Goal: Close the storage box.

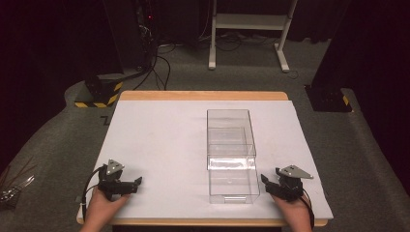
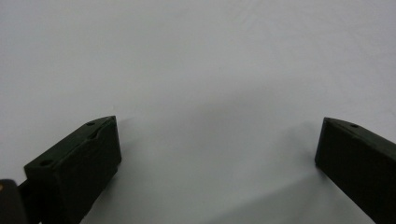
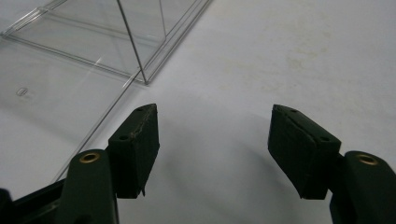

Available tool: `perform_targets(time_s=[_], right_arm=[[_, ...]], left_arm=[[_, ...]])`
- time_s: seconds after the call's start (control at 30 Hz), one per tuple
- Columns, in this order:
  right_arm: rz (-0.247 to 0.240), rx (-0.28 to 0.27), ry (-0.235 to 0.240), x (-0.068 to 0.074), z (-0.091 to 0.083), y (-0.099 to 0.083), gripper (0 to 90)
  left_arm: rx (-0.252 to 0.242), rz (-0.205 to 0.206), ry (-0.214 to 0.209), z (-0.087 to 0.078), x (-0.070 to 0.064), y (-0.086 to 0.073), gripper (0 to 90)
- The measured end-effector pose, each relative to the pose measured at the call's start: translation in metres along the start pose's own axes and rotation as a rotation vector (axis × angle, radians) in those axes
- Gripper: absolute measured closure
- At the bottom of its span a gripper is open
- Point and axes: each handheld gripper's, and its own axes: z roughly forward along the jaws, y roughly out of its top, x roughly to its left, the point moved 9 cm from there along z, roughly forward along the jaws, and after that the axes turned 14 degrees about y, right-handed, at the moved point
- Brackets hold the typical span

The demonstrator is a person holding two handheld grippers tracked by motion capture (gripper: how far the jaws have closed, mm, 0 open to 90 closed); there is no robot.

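the table (image 1: 159,140), covered by a white sheet with its wooden edge showing at the far and near sides, stands on grey carpet in a dark room. a clear plastic drawer box (image 1: 231,133) sits right of the table's middle, long axis running away from the person. its clear drawer (image 1: 233,183) is pulled partway out toward the near edge, a small handle on its front face.

the right hand-held gripper (image 1: 267,181) rests on the sheet just beside the drawer's right front corner, jaws spread wide and holding nothing; in the right gripper view (image 3: 212,140) the box's near corner lies just ahead and to the left of the jaws. the left hand-held gripper (image 1: 137,183) lies well apart from the box near the left front of the table, also wide open and empty, with bare sheet between its jaws (image 2: 217,154).

judged from this, the drawer is the thing to be worked. to do it well, bring the right one squarely onto the handle or front face, and steady the box shell with the left so the light box does not slide.
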Motion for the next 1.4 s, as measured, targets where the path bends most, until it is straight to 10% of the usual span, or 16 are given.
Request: perform_targets(time_s=[1.4], right_arm=[[-0.055, -0.09, 0.01, 0.015, -0.028, 0.018, 35.1]], left_arm=[[-0.004, 0.002, 0.002, 0.0, 0.0, 0.0, 0.5]])
